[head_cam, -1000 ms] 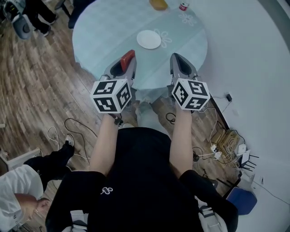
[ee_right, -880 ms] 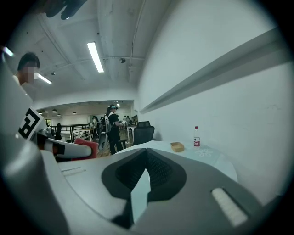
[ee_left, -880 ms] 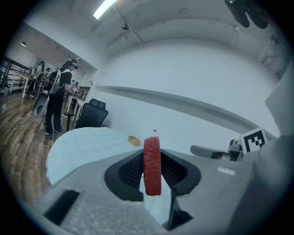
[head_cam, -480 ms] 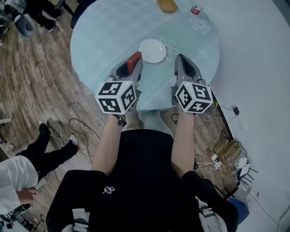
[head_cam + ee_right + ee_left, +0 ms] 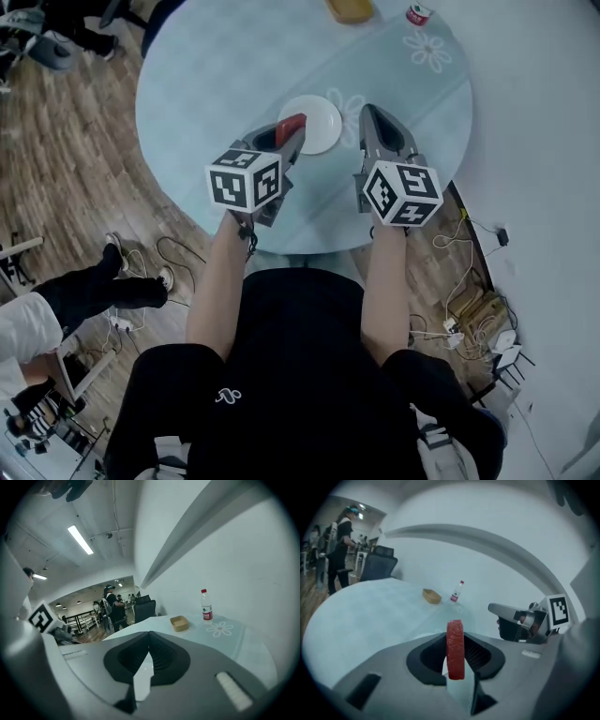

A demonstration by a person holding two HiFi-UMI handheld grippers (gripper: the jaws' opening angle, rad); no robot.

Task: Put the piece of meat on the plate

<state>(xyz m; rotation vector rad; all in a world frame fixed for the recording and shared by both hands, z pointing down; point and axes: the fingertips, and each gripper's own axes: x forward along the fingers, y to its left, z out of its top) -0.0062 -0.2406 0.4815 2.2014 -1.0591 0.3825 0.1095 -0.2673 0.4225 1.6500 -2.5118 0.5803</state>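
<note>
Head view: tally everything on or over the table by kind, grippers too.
plate: 1
meat: 1, held in the left gripper
bottle: 1
bowl: 1
grippers: 2, the left one and the right gripper
Total: 6

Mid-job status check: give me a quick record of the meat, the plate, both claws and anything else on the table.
meat: red slab-shaped piece of meat, clamped upright in left claw
plate: round white plate, bare where visible; meat beside its left edge, not on it
right: right claw shut, empty
table: round pale blue-clothed table; tan bowl, red-capped bottle at far edge
</note>
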